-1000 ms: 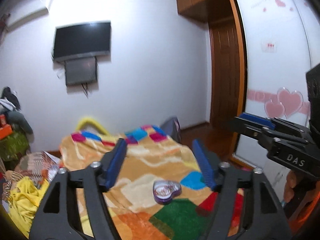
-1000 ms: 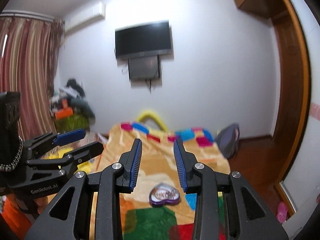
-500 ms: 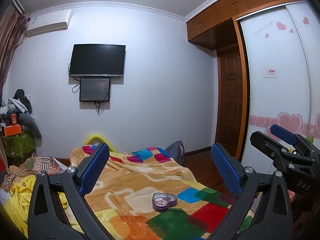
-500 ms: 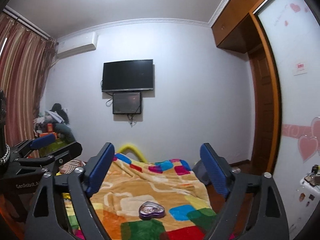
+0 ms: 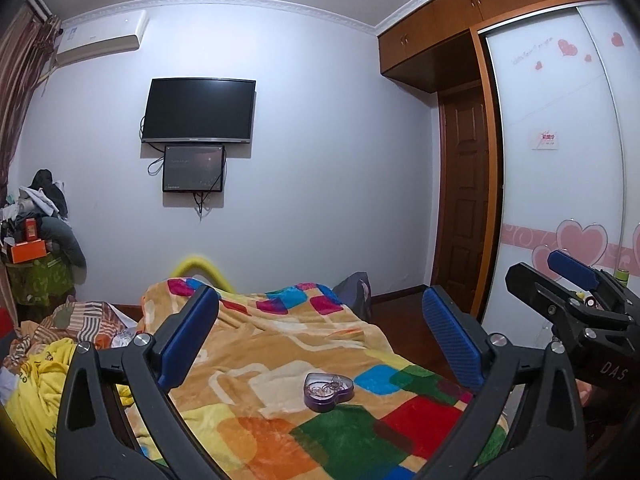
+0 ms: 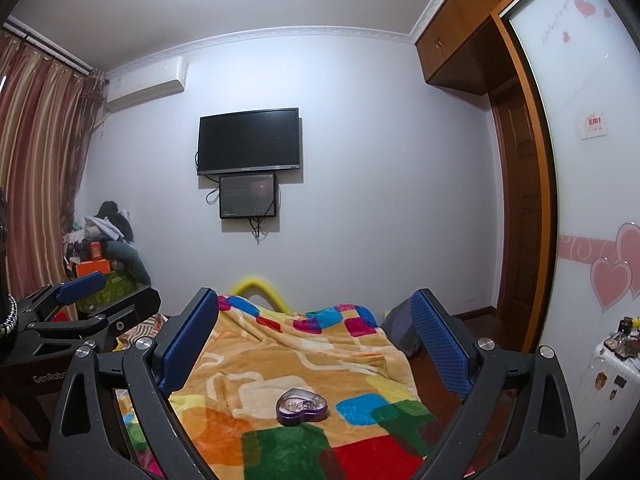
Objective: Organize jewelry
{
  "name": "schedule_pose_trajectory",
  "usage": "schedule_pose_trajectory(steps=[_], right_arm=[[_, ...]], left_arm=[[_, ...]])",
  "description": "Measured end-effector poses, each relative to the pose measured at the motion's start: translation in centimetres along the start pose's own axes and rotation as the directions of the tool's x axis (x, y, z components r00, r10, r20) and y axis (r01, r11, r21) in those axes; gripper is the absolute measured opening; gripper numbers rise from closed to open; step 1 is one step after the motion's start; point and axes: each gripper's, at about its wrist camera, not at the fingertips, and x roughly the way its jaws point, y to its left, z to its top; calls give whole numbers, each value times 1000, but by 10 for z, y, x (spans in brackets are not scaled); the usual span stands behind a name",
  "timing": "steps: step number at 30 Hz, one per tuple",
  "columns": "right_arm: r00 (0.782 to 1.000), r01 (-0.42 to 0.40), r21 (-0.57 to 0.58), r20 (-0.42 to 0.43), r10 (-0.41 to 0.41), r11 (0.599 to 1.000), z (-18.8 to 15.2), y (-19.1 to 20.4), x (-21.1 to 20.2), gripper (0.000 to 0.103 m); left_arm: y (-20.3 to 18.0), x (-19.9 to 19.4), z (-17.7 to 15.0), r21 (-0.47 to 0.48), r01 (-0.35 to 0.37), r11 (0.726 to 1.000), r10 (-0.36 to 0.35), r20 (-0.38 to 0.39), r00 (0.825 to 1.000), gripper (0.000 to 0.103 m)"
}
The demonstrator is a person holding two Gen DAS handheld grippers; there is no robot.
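you hold both tools raised and level over the bed, looking along it toward the far wall, and neither is near anything it could grip. your left gripper (image 5: 320, 336) has its blue pads (image 5: 188, 336) spread wide with nothing between them, and your right gripper (image 6: 316, 340) is just as wide apart and just as empty; that spread reads as a ready stance, leaving room to come down around something small. the task's thing is the purple heart-shaped box (image 5: 329, 391), which sits on the patchwork blanket (image 5: 280, 336) well ahead of and below both sets of fingers, on a pale patch beside a blue square and just beyond a green one. its lid looks clear, and thin chains or rings seem to lie inside (image 6: 301, 402), though they are too small to tell apart. i cannot tell whether the lid is latched or merely resting on. because the blanket is soft and rumpled, the box probably rests a little unevenly, so a push from one side may tip or slide it; that may be why you keep both tools framed on it, one to steady and one to work. each tool shows at the edge of the other's view, side by side, so they are close enough to collide if you bring both down together.
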Motion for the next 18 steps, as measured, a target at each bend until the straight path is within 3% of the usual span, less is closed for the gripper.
schedule_pose_trajectory(steps=[18], right_arm=[[999,-8,6,-33,8,1000,1,-1,-1,96]], left_arm=[[8,11,-4,-24,-17,1000,17,-26,1000,103]])
